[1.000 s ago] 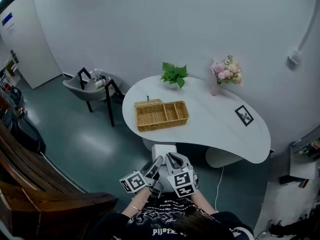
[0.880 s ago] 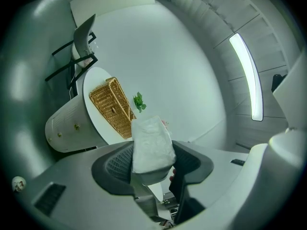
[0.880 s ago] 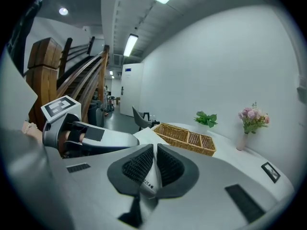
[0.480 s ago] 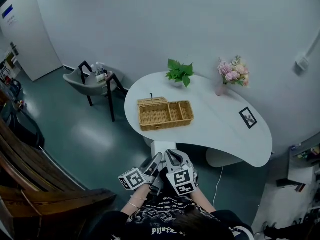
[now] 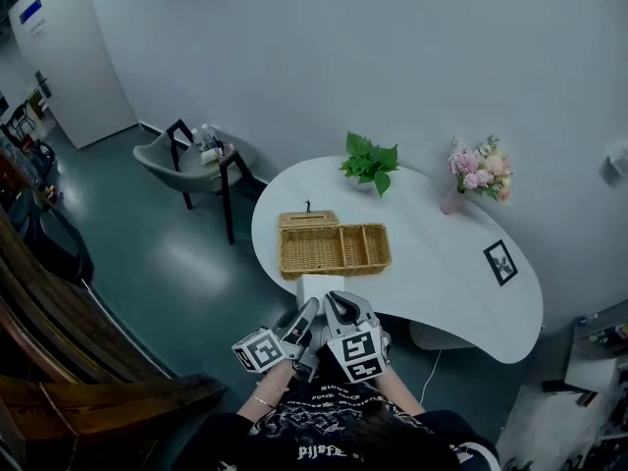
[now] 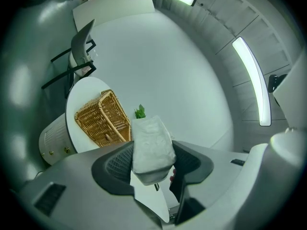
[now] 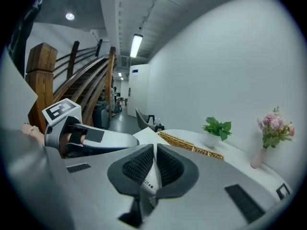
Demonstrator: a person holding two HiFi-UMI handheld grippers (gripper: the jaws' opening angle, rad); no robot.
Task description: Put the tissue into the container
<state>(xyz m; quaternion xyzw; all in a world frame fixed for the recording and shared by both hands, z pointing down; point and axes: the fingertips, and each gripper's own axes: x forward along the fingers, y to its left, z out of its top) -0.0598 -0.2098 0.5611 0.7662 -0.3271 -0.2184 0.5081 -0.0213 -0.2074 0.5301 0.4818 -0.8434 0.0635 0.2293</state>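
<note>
A white tissue pack (image 6: 152, 145) sits clamped between the dark pads of my left gripper (image 6: 152, 153), and it stands out past the fingertips. In the head view the same pack (image 5: 319, 287) shows just before the table's near edge, with the left gripper (image 5: 308, 314) under it. Right beside it is my right gripper (image 5: 340, 308); its jaws (image 7: 156, 153) are pressed together with nothing between them. The wicker basket (image 5: 334, 250), split into compartments with one lidded part at the back left, stands on the white table (image 5: 442, 283) ahead of both grippers. It is also in the left gripper view (image 6: 103, 119).
On the table's far side are a green potted plant (image 5: 371, 161) and a vase of pink flowers (image 5: 479, 173); a small framed picture (image 5: 501, 261) lies at the right. A grey chair (image 5: 191, 170) holding small items stands to the left. A wooden staircase (image 5: 59, 346) runs along the left.
The table and basket have shifted lower and closer in the head view. Both grippers keep their places in the frame, and the left one still holds the tissue pack.
</note>
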